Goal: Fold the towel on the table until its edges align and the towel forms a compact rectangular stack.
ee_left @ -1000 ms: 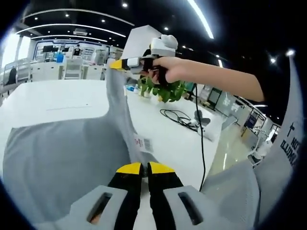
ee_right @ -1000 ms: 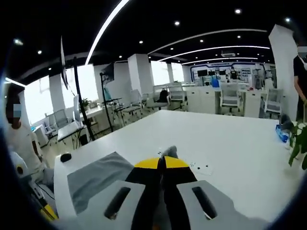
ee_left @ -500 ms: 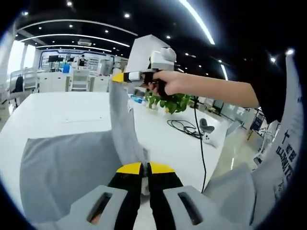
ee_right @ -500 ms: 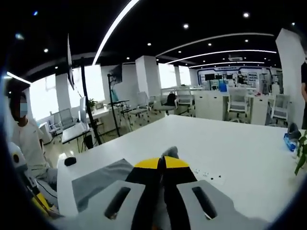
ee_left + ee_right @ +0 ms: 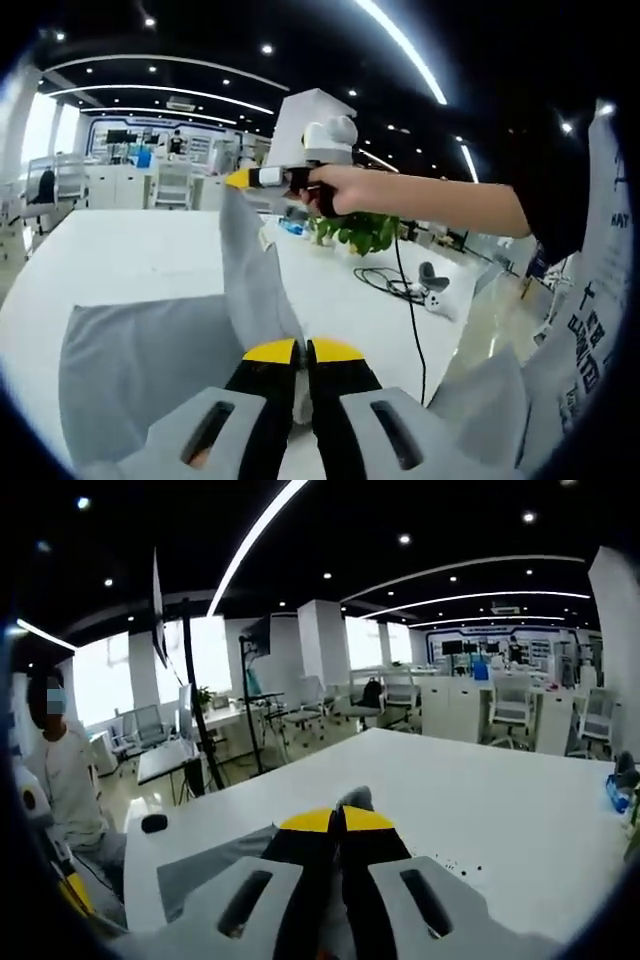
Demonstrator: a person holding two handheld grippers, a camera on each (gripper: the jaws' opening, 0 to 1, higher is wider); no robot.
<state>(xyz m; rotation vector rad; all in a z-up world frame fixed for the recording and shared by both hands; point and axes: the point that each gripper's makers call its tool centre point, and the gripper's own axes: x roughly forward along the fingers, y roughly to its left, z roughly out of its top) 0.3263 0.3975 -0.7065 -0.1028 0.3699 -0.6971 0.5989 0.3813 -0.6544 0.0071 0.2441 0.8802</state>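
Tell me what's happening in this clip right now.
A person is folding a gray towel on a white table with two handheld grippers. The left gripper is shut on one corner near the camera; the right gripper, seen held up in the person's hand, is shut on another corner. The edge between them hangs lifted off the table.

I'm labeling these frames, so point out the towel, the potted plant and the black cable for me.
towel (image 5: 150,360), left gripper view, flat grey part on the table.
potted plant (image 5: 362,232), left gripper view, green leaves.
black cable (image 5: 385,283), left gripper view, coiled loop on the table.
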